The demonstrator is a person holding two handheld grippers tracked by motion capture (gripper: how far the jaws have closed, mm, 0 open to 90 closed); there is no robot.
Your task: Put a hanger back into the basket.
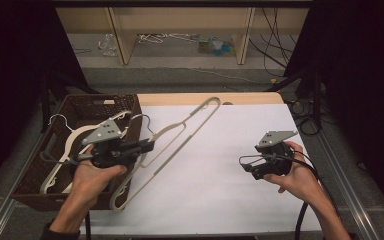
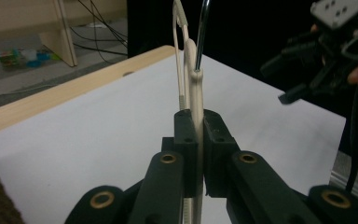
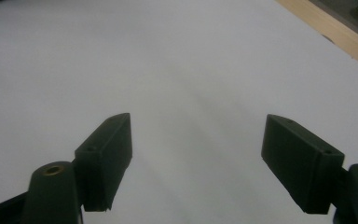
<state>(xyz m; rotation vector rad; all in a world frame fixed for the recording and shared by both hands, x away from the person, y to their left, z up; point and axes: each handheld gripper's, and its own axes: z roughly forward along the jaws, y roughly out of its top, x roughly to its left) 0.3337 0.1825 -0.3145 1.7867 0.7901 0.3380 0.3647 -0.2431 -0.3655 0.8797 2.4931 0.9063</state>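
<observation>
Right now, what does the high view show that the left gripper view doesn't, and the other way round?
High view: the brown basket with more hangers, and the whole cream hanger slanting over the white table cover. Left gripper view: the left tool shut on that hanger's neck below its metal hook. Both: the hanger, the cover, and the right tool, held apart from the hanger.

Cream hanger with a shiny silver hook, pinched in the black left gripper with brass-coloured rivets. Same black on the right gripper, plus a grey plate on top. Plain white sheet over a pale wood table. Dark brown woven basket, more cream hangers inside.
</observation>
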